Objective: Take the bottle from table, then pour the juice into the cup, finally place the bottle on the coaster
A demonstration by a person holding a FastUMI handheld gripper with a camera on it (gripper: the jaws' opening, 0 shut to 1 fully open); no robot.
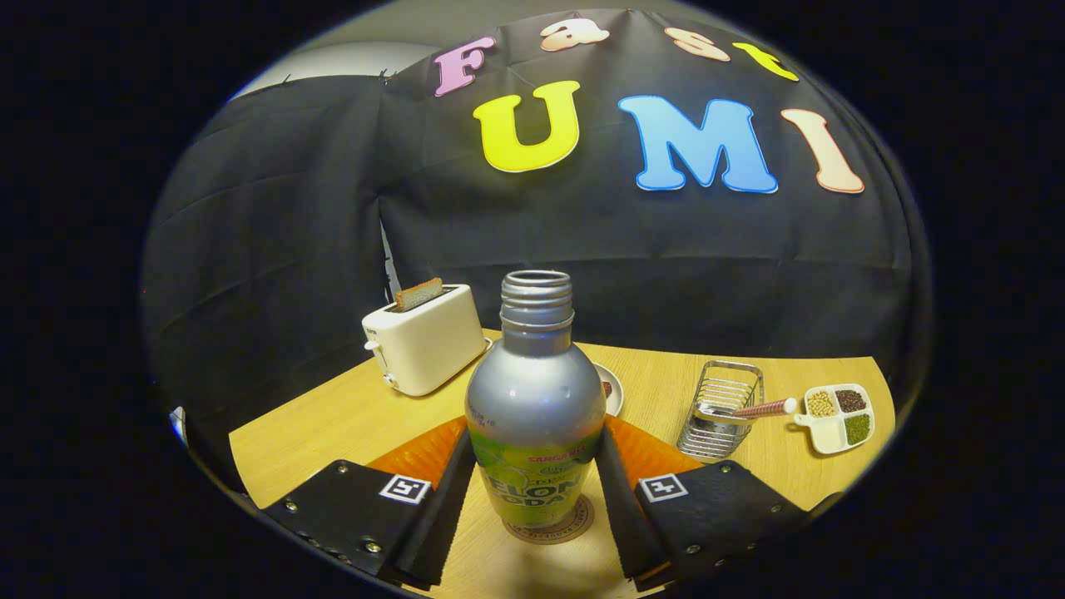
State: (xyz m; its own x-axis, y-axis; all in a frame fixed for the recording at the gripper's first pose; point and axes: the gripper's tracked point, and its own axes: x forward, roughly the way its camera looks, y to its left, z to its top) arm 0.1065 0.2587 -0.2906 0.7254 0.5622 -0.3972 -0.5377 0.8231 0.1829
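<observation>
A white toaster (426, 348) stood at the far left of the wooden table (333, 424), a slice of toast (418, 294) poking out of its slot, well apart from the rest; nearer in, the gripper (535, 491) was spread around the bottle, its left finger (445, 503) just beside the bottle's left flank and its right finger (620, 503) just beside the other, and I could not tell whether either pad actually pressed on it. The bottle (535, 416), a silver aluminium one with a green label and its threaded neck uncapped, stood upright between the fingers on a round brown coaster (551, 524), whose rim showed under its base; an orange mat (424, 453) fanned out behind the fingers on both sides. Just behind the bottle's right shoulder peeked the edge of a small white dish (611, 388); further right sat a wire rack (722, 408) with a pink-handled spoon (753, 409) lying across it; last came a white divided tray (836, 418) holding three kinds of beans.
</observation>
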